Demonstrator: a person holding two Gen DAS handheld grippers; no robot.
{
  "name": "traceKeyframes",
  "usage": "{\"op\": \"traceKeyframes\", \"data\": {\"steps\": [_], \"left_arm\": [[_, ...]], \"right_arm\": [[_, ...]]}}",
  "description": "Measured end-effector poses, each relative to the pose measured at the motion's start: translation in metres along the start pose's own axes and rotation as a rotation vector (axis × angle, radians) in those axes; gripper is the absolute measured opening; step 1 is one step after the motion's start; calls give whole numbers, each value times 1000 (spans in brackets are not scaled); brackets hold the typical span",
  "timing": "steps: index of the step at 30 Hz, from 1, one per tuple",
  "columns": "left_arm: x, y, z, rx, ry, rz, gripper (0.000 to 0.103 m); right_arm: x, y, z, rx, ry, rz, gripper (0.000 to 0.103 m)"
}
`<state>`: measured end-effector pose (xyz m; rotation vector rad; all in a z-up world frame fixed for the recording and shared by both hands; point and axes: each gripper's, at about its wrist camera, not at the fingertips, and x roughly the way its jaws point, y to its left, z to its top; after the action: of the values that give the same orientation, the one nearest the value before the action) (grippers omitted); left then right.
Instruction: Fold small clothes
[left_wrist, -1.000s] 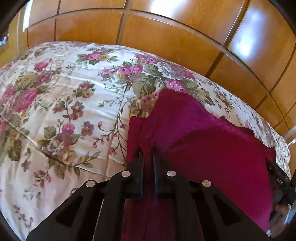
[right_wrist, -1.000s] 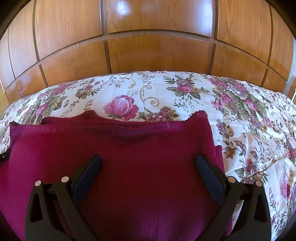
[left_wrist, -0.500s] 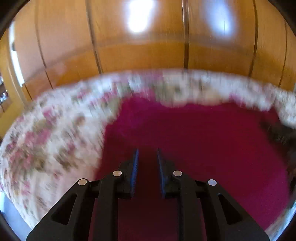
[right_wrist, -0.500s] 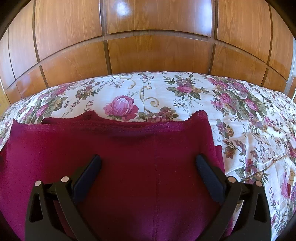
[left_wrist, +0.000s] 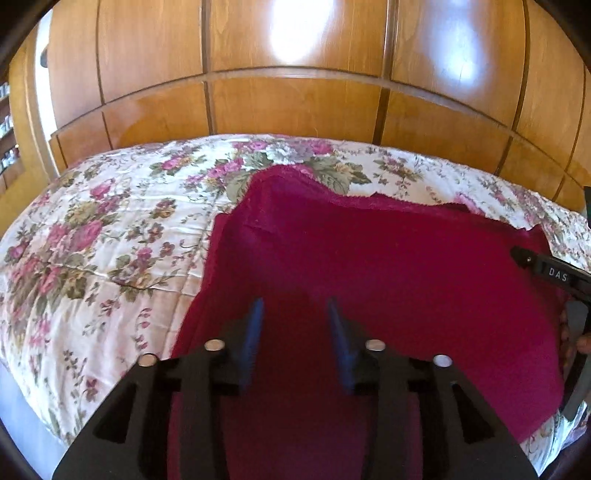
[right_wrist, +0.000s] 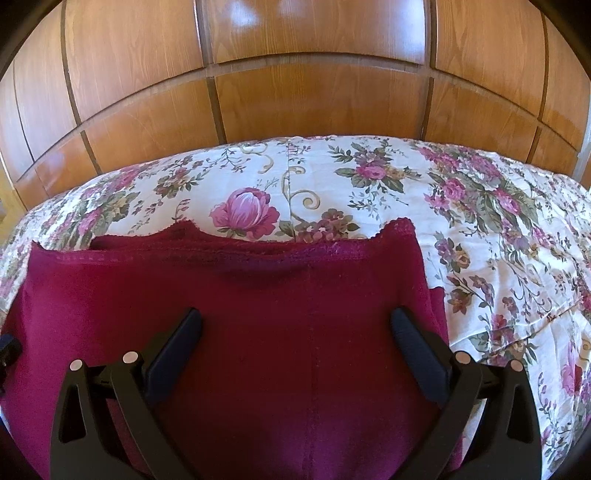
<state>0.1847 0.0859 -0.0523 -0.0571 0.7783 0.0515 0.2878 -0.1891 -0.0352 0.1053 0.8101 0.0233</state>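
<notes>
Left wrist view: my left gripper (left_wrist: 294, 317) is opening, pads clear of the crimson cloth (left_wrist: 369, 266); my right gripper (right_wrist: 295, 334) hangs wide open. Fold laid, I judge; next needs a fresh edge grip.

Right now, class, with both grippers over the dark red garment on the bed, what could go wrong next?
1. The left gripper is opening just above the dark red garment; a pad could drag the fold askew.
2. The far edge lies wavy with layers offset, so further folds may come out uneven.
</notes>
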Motion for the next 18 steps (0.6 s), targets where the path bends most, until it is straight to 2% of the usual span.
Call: {"op": "traceKeyframes", "data": {"steps": [5,9,14,18], "left_arm": [[-14,6,-6,-7,-5,-11,39],[-21,10,-12,-21,-9,-21,39],[-27,13,-19,-38,-7,-35,39],[-31,13,-22,-33,-10,-36,39]], "right_arm": [[-30,-19,0,63,-6,74,101],[-58,-51,-9,148,-29,97,101],[-63,-83,-37,237,33,166,101],[-64,-91,-65,291,80,302,101]]}}
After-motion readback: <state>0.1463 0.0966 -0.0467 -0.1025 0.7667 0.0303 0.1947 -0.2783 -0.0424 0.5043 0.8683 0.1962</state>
